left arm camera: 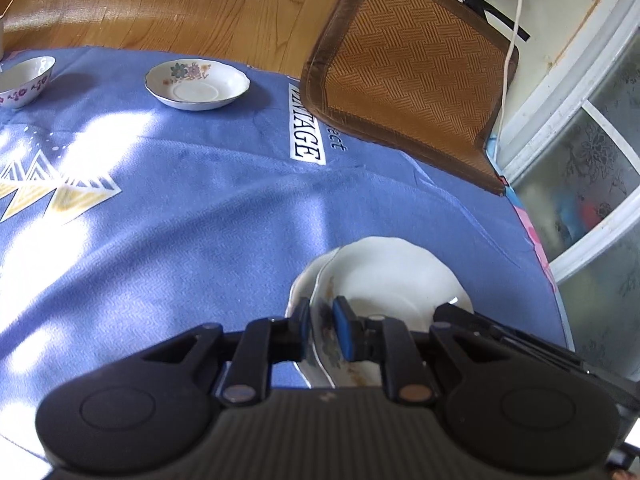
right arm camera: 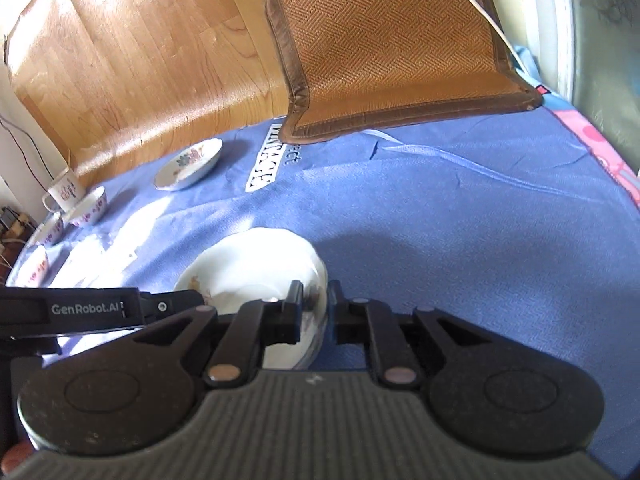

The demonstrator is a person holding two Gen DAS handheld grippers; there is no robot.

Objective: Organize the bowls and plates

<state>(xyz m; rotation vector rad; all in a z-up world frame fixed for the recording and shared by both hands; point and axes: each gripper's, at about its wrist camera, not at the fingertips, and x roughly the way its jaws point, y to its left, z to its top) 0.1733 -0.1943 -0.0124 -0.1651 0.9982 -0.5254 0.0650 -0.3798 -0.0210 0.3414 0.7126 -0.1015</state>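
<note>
Plates and bowls sit on a big blue cloth [left arm camera: 192, 216] that covers the table. A brown woven mat [left arm camera: 412, 76] lies on the far side of the cloth, with a white cord [left arm camera: 512, 40] running across it. Beyond the table is shiny wooden floor [left arm camera: 160, 0].

Near the front are two white plates [left arm camera: 392, 276], one stacked in the other. The left gripper [left arm camera: 323, 332] is closed on the rim of the top plate, with one blue pad on each side of it. The right gripper [right arm camera: 314, 312] is at the other edge of the same plates [right arm camera: 256, 276]. Its jaws are only a little apart, with the rim between them, but I cannot tell if both pads press on it.

A flowered plate [left arm camera: 197, 85] sits alone near the far edge of the cloth. Off to the left are three small bowls with pink marks [right arm camera: 86, 210], close together in a row. A small white cup [right arm camera: 64, 192] stands just behind them.
</note>
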